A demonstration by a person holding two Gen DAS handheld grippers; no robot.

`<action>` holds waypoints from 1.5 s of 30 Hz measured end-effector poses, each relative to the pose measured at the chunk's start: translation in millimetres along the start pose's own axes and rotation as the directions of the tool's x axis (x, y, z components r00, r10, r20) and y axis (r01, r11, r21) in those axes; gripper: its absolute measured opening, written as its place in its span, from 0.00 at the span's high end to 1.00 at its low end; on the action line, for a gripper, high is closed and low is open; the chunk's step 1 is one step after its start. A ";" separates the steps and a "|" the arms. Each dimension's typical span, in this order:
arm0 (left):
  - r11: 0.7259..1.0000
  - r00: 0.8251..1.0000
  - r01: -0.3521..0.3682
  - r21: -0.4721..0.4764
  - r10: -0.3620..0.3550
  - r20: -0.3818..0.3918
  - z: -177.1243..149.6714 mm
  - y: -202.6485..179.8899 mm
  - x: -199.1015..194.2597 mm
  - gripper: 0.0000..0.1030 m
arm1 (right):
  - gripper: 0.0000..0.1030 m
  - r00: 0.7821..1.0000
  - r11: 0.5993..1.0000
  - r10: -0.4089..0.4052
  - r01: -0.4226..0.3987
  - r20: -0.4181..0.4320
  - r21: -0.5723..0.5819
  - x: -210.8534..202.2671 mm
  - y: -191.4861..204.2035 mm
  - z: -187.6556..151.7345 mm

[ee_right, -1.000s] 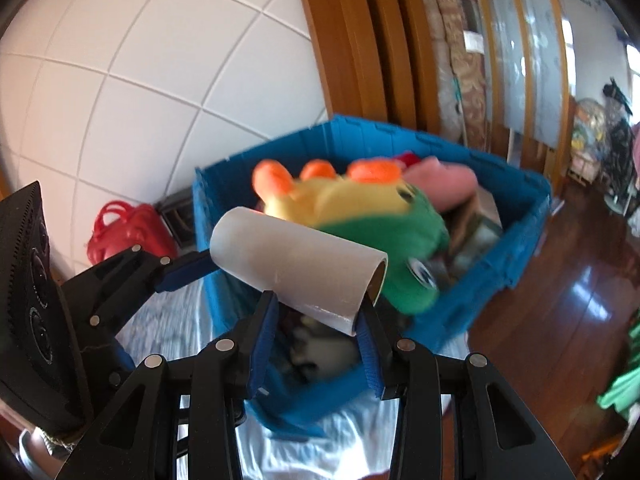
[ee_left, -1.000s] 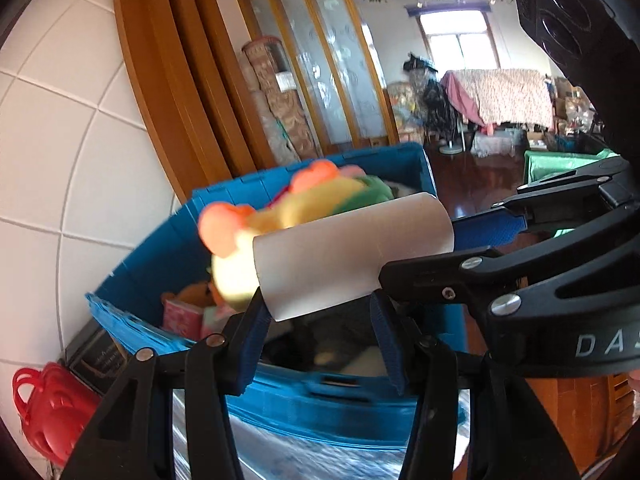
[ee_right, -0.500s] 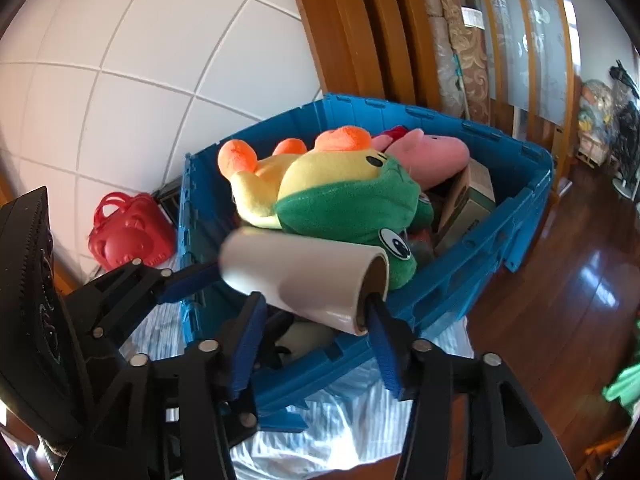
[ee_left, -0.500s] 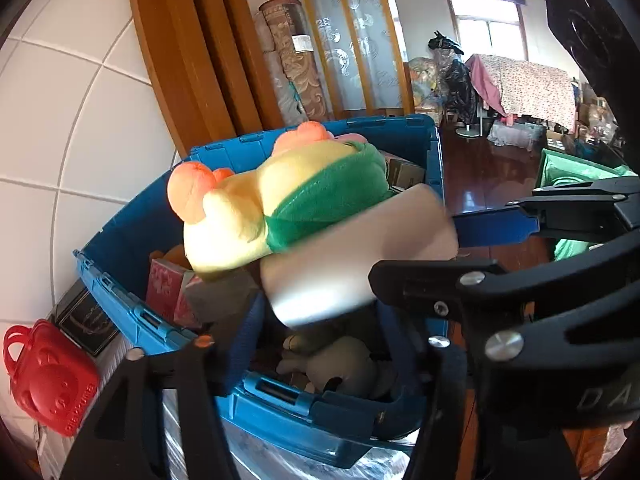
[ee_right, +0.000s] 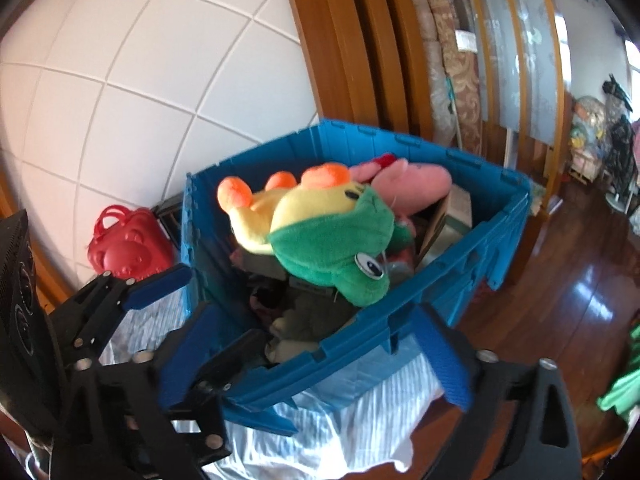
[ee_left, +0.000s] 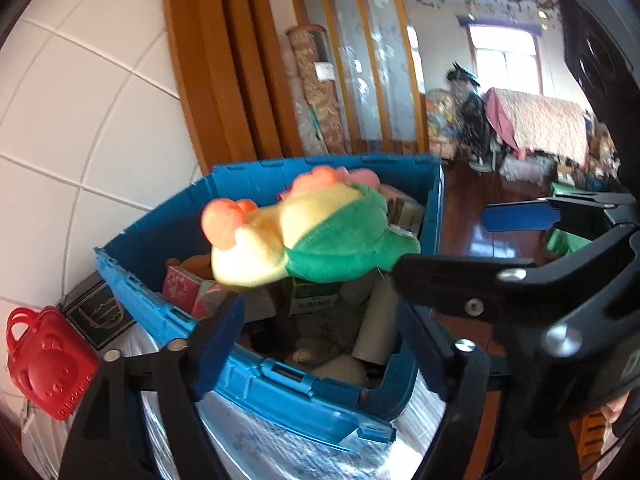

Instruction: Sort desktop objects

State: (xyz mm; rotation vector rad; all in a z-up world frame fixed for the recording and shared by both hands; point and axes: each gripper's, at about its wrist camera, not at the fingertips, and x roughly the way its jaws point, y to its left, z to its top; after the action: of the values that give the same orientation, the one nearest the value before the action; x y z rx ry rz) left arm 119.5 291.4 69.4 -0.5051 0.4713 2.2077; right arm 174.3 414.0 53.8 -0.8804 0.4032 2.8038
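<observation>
Both grippers are held above the near edge of a blue storage crate (ee_left: 256,376) that stands on a striped cloth (ee_right: 352,412). The left gripper (ee_left: 320,328) is spread wide and nothing is gripped between its blue pads; the right gripper (ee_right: 316,356) is likewise wide open and empty. The white cardboard tube (ee_left: 376,324) is seen in the left wrist view lying inside the crate, leaning against the right-hand wall below a green and yellow plush toy (ee_left: 312,240). In the right wrist view the tube cannot be made out; the same plush (ee_right: 320,240) and a pink plush (ee_right: 412,188) fill the top of the load. A red bear-shaped case (ee_left: 44,360) and a black box (ee_left: 100,312) are left outside the crate, by the tiled wall.

The crate is judged to be heaped, and the plush is perched high on the pile. If the open fingers are drawn back low, the plush or the crate rim could be caught and the toy tipped out onto the cloth. The crate could also be nudged along the cloth by such contact.

Against the earlier frames, the tube is no longer clamped between the two grippers: a second ago it was held across both sets of pads above the crate, half a second ago it was blurred in motion, and now it is down inside and both tools are opened.
</observation>
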 end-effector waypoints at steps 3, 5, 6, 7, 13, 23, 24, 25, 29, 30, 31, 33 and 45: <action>0.999 0.999 -0.027 -0.045 0.029 0.036 0.8 4.2 -16.3 0.18 | 0.00 0.999 1.000 -0.015 0.016 0.042 -0.013 -15.5 0.9 2.5; 0.994 0.996 -0.066 -0.082 0.070 0.057 -0.3 6.7 -26.7 0.08 | 0.00 0.998 1.000 -0.014 0.015 0.067 -0.012 -24.7 0.2 2.8; 0.990 0.993 -0.090 -0.105 0.097 0.073 -2.0 8.2 -33.1 0.06 | 0.00 0.997 1.000 -0.016 0.017 0.079 -0.011 -29.0 0.5 2.7; 0.986 0.989 -0.110 -0.125 0.122 0.085 -4.1 9.6 -38.7 0.02 | 0.00 0.995 1.000 -0.020 0.021 0.093 -0.012 -33.9 1.3 1.8; 0.937 0.962 -0.230 -0.263 0.260 0.086 -20.7 14.8 -61.6 0.01 | 0.00 0.981 0.995 -0.081 0.090 0.174 -0.045 -56.7 6.3 -7.5; 0.897 0.949 -0.286 -0.338 0.314 0.030 -39.6 13.7 -68.2 0.01 | 0.00 0.972 0.988 -0.121 0.138 0.200 -0.073 -53.3 6.3 -29.6; 0.895 0.949 -0.287 -0.343 0.314 0.026 -40.4 15.3 -68.2 0.01 | 0.00 0.971 0.988 -0.122 0.138 0.205 -0.068 -54.0 5.6 -30.6; 0.893 0.949 -0.288 -0.346 0.316 0.024 -41.0 16.3 -68.8 0.01 | 0.00 0.971 0.988 -0.124 0.140 0.207 -0.066 -54.6 4.3 -31.6; 0.884 0.945 -0.296 -0.362 0.325 0.021 -42.3 19.4 -73.0 0.01 | 0.00 0.966 0.982 -0.154 0.173 0.208 -0.072 -54.5 4.3 -33.0; 0.885 0.947 -0.292 -0.362 0.321 0.023 -42.9 19.2 -73.5 0.01 | 0.00 0.966 0.981 -0.157 0.176 0.206 -0.077 -54.2 4.5 -32.8; 0.887 0.947 -0.290 -0.360 0.320 0.025 -42.8 18.6 -73.3 0.01 | 0.00 0.968 0.982 -0.151 0.170 0.202 -0.081 -53.5 4.4 -32.7; 0.887 0.945 -0.298 -0.353 0.326 0.023 -42.3 17.3 -72.0 0.01 | 0.00 0.974 0.985 -0.132 0.149 0.186 -0.082 -50.4 3.9 -31.9; 0.890 0.949 -0.291 -0.351 0.314 0.009 -37.4 20.5 -61.0 0.01 | 0.00 0.976 0.982 -0.140 0.158 0.167 -0.103 -36.3 2.7 -28.3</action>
State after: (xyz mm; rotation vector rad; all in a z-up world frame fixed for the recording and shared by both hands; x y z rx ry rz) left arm 147.3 222.4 71.4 -0.5703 0.1269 2.6216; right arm 218.1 399.7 53.0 -0.6704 0.1458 2.7540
